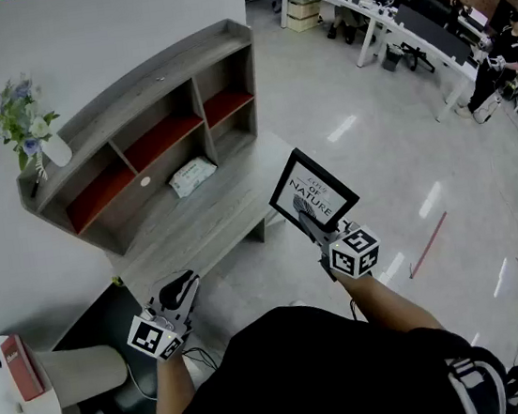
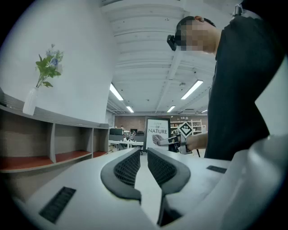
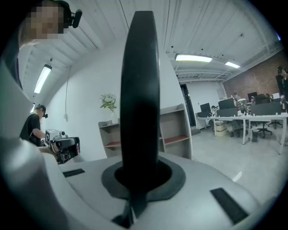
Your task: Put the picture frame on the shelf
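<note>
The picture frame [image 1: 312, 196] is black with a white print reading "NATURE". It hangs in the air to the right of the desk, with my right gripper [image 1: 306, 216] shut on its lower edge. In the right gripper view the frame [image 3: 140, 90] stands edge-on as a dark upright slab between the jaws. The grey shelf unit [image 1: 148, 121] with red inner boards sits on the desk against the wall, up and left of the frame. My left gripper [image 1: 178, 295] hovers low near the desk's front edge, jaws together and empty. From the left gripper view I see the frame [image 2: 157, 132] ahead.
A white vase of flowers [image 1: 36, 131] stands on the shelf's top left end. A pack of wipes [image 1: 191, 175] lies in a lower bay. The grey desk [image 1: 205, 227] runs in front. A white seat [image 1: 22, 384] is at bottom left. Office desks [image 1: 405, 21] fill the far right.
</note>
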`<state>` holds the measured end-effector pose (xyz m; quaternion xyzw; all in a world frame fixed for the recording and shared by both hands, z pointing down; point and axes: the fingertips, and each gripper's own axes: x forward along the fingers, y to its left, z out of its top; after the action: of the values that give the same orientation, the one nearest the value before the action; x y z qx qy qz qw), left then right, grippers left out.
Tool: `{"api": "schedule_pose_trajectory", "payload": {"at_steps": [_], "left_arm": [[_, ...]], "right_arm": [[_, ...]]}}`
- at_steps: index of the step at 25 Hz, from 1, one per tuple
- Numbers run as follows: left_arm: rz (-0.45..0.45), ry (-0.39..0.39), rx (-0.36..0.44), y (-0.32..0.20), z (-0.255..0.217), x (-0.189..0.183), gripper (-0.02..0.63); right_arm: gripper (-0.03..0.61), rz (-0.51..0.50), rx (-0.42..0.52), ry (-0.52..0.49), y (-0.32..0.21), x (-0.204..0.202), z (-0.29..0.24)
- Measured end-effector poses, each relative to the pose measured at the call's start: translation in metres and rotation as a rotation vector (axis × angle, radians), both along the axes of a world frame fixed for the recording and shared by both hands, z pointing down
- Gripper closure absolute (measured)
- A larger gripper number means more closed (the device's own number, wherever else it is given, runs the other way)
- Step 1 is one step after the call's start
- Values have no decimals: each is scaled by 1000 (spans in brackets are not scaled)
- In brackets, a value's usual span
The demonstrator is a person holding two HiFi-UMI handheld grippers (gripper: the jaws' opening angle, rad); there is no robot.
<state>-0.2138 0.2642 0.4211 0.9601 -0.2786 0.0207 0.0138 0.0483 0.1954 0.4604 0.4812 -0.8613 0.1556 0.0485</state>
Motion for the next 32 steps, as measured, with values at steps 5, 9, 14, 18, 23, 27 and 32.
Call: {"api": "schedule_pose_trajectory", "payload": {"at_steps": [5, 9, 14, 18, 23, 27, 32], "left_arm": [[-4, -14, -27, 4, 10, -18, 558], [-5, -10, -31, 1, 12, -34, 557], [8, 1, -27, -4, 10, -47, 557], [26, 1, -28, -3, 9, -52, 557], [42, 3, -26, -6, 12, -53, 557], [67, -1, -21, -7, 12, -45, 558], [40, -20, -23, -19, 13, -42, 557]], "right_arm": [[555, 14, 1, -2, 1, -8, 0], [555, 29, 8, -7, -2, -17, -1], [555, 44, 16, -5, -4, -30, -6], [555, 69, 27, 11, -6, -30, -12], [555, 82, 37, 22, -17, -27, -9], [555, 104, 35, -3, -29, -19, -5], [555, 95, 48, -23, -46, -12, -5]]}}
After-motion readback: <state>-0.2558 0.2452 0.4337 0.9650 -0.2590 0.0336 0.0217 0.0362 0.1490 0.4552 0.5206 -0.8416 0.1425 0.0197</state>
